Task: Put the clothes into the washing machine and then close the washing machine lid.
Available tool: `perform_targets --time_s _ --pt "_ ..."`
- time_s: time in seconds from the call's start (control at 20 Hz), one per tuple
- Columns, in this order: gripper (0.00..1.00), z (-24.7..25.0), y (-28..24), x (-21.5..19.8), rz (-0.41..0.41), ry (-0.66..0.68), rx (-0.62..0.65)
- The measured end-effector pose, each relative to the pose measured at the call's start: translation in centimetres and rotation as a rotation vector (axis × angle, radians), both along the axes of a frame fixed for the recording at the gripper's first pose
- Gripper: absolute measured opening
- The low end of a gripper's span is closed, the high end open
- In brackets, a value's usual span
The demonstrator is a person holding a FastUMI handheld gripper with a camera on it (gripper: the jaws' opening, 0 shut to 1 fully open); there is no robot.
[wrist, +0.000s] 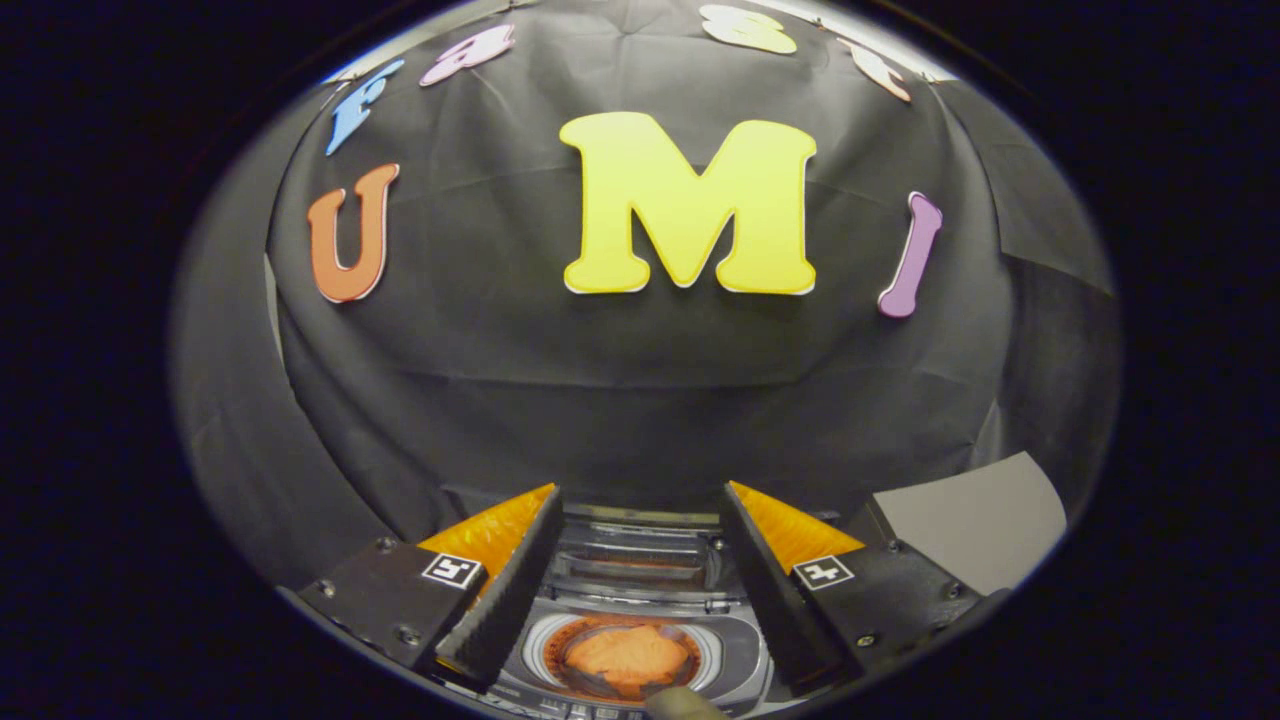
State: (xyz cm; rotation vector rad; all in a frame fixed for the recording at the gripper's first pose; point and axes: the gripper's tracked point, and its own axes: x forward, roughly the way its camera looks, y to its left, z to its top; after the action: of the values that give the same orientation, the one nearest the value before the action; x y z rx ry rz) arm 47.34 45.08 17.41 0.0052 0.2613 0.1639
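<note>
My gripper (640, 520) hangs open above a small top-loading washing machine (735, 640), its black fingers (510, 590) with orange outer sides spread apart and holding nothing. Below and between them the round drum opening shows an orange cloth (628, 655) lying inside the tub. The machine's transparent lid (632, 560) stands raised at the back of the opening, just beyond the fingertips. The front of the machine is cut off below the fingers.
The black cloth wall (640, 400) rises close behind the machine. A grey flat panel (975, 525) sits to the right of the right finger. A small greyish rounded object (682, 703) pokes in below the drum, too cropped to identify.
</note>
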Motion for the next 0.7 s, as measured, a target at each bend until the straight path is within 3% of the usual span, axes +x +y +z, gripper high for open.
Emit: perform_targets --time_s 0.25,0.7 --pt "0.98 0.2 -0.1 2.8 -0.034 0.017 -0.005" --pt "0.98 -3.8 1.8 7.6 -0.050 0.143 0.020"
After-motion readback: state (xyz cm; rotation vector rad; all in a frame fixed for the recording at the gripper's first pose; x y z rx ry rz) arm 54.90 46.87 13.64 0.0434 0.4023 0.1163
